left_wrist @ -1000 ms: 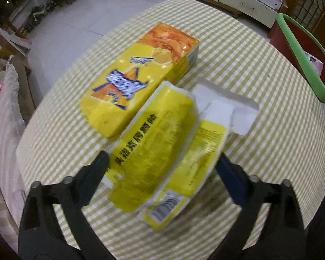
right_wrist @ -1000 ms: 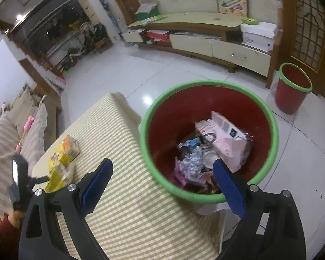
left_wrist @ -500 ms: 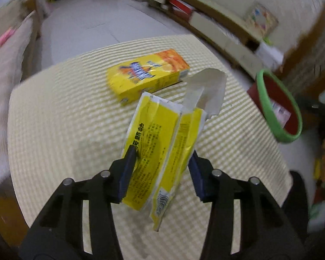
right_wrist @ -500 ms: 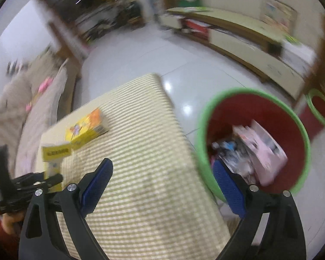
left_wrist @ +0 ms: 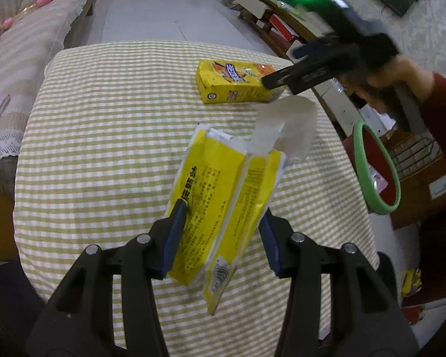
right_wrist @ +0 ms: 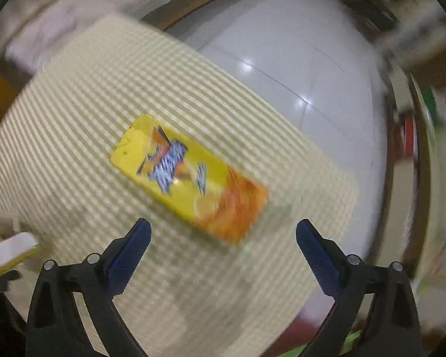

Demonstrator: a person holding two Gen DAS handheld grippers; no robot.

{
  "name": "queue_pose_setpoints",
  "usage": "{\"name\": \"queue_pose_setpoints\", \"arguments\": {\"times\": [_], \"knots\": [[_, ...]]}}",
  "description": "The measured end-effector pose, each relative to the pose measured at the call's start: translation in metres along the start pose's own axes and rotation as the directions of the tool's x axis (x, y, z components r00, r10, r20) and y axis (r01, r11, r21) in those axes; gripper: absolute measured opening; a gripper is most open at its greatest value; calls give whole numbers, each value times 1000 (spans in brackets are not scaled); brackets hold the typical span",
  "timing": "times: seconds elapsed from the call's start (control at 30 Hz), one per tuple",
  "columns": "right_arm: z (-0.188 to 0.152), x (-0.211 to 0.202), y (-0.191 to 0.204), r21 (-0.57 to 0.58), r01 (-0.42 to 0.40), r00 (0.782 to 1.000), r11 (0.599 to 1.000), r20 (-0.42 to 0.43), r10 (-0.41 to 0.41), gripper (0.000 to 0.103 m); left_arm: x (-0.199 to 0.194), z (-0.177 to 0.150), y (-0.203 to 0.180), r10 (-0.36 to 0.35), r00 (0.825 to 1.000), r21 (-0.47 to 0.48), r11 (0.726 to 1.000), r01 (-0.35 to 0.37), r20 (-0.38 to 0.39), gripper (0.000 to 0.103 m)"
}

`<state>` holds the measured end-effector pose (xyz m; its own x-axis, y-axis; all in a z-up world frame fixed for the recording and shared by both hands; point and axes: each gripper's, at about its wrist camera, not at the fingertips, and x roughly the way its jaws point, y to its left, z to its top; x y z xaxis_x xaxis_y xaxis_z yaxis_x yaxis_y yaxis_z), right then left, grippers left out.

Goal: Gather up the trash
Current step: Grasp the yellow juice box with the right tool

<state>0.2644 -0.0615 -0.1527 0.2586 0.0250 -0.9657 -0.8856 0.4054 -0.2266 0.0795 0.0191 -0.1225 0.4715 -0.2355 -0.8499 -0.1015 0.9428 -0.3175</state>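
My left gripper (left_wrist: 221, 232) is shut on a torn yellow wrapper (left_wrist: 223, 196) with a white flap and holds it above the checked tablecloth (left_wrist: 110, 136). A yellow and orange snack box (left_wrist: 235, 81) lies at the table's far right. My right gripper (right_wrist: 223, 238) is open and empty, hovering just short of that box (right_wrist: 190, 175); it also shows in the left wrist view (left_wrist: 321, 68), reaching over the box. The red bin with a green rim (left_wrist: 374, 169) stands on the floor right of the table.
A sofa with cushions (left_wrist: 29, 29) runs along the left. A low cabinet with boxes (left_wrist: 270, 15) stands at the back right. White tiled floor (right_wrist: 297, 68) lies beyond the table's far edge. The right wrist view is motion-blurred.
My left gripper closed on the yellow wrapper and lifted it off the table. My right gripper swung away from the bin to the snack box on the table.
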Motion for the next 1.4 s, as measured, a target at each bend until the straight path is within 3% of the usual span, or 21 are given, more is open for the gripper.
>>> {"name": "queue_pose_setpoints", "arguments": {"times": [0.07,0.2,0.3,0.43,0.57,0.6,0.63,0.67,0.73,0.87,0.97,1.13,1.3,1.4], "knots": [[14,15,14,-106,-3,997,994,-76,-5,95,-2,2,9,-13,1000,-29,1000,13,10,46],[25,36,35,-261,50,988,964,-131,-87,95,-4,7,18,-29,999,-64,997,31,27,46],[28,46,39,-243,-2,984,970,-175,-42,88,-9,8,26,-32,999,-80,996,34,36,46],[28,41,45,-215,5,989,977,-142,-36,77,-10,9,34,-21,999,-110,994,26,42,46],[20,25,40,-49,-83,993,995,-83,79,67,-17,4,41,-14,999,-111,994,19,47,46],[14,20,37,2,-113,992,994,-51,113,47,-19,4,41,-15,998,-112,993,21,53,46],[8,14,36,48,-131,991,990,-17,132,41,-22,5,43,-19,998,-115,993,26,57,45],[2,11,34,93,-158,987,983,6,158,21,-23,5,43,-26,998,-121,992,33,61,45],[-14,10,34,174,-185,983,967,21,185,0,-16,6,38,-31,998,-128,991,39,59,44],[-48,8,48,184,-179,984,966,42,175,5,-19,4,39,-33,998,-134,990,41,56,43],[-60,4,45,219,-175,984,960,83,161,61,-19,3,42,-38,998,-159,986,46,52,49],[-58,0,31,300,-196,978,934,133,163,65,-13,-1,48,-40,998,-189,981,47,39,56],[-24,20,38,229,-111,991,967,105,89,75,-7,-3,46,-56,998,-200,978,61,32,68],[-2,36,38,159,-45,998,986,54,37,80,0,-2,34,-78,997,-155,985,78,5,76]]}}
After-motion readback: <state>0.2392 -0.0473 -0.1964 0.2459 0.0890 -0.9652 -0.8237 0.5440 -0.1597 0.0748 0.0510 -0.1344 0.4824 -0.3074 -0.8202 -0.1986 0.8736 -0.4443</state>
